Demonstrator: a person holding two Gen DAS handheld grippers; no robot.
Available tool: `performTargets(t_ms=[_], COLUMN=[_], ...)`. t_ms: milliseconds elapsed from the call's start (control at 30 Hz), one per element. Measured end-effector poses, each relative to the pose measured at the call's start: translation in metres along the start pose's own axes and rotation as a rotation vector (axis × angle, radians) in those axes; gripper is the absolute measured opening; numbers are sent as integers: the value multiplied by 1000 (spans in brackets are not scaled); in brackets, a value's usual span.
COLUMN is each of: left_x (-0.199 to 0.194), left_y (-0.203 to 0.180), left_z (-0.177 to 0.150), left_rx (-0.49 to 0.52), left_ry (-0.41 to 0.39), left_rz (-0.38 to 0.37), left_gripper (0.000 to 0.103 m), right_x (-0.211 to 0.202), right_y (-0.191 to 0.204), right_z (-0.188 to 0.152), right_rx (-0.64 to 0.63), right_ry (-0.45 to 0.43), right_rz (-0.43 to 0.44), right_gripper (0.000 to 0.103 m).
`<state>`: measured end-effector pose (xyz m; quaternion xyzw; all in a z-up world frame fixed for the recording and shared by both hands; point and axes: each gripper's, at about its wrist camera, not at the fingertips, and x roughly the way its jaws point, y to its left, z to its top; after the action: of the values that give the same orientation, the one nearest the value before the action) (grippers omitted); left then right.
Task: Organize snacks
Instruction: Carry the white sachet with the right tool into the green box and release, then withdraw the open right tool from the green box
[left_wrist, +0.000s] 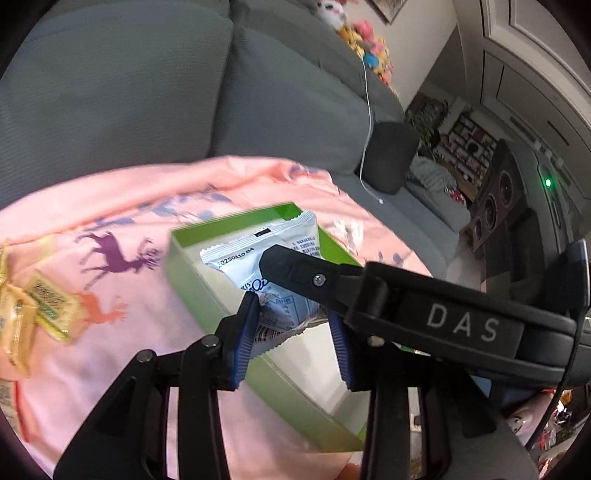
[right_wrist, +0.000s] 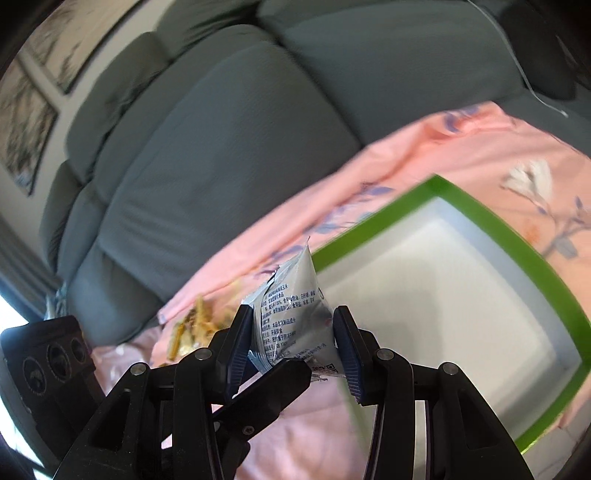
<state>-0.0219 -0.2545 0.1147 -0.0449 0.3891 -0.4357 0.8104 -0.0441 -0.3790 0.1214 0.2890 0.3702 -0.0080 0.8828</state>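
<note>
We hold the silver snack packet (right_wrist: 295, 317) clamped in the right gripper (right_wrist: 295, 345) – the green box (right_wrist: 546, 258) lies right of it; left gripper (left_wrist: 293, 339) parted, the packet's end between its fingers

Left gripper (left_wrist: 295, 332): black linkage arms, silver pivot pins, ribbed blue pads (left_wrist: 243, 343). Right gripper (right_wrist: 293, 343) matches; its body reads "DAS" in white.

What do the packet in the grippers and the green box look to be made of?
Silver snack packet: seemingly metallised plastic film, glossy and creased, with crimped sawtooth seals. Green box: probably coated cardboard, with thin straight walls, smooth green outside and a matte white inside.
</note>
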Motion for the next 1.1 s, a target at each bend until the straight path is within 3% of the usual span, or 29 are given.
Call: performTargets(t_ms=[233,367,533,567,600,700,900,1100], left_x=[32,35,20,18,11,-7,-60,-122], left_y=[-18,-21,-15,-14,-11,-1,35,93], left_z=[-6,-9,-9,-10,-10,-12,-24,-52], left_rx=[36,28,15,15,18,14,-46,-155], left_ry=[81,90,65,59,45,9,-57,-67], left_rz=[1,7,26,35,60,122,301,477], left_gripper=[36,35,43,48,52,60,79,80], right_x=[0,6,4,4,4,4,22,49], right_y=[-42,-50,-51,-50,-48,-38,-5,18], right_z=[4,4,4,4,4,3,-5,-15], right_rx=[99,124,140,139,138,113,21,-99], right_ry=[24,46,36,24,10,-39,-98,-141], right_rz=[-60,-75,-97,-110,-121,-152,-277,-469], right_gripper=[47,47,48,55,64,73,73,73])
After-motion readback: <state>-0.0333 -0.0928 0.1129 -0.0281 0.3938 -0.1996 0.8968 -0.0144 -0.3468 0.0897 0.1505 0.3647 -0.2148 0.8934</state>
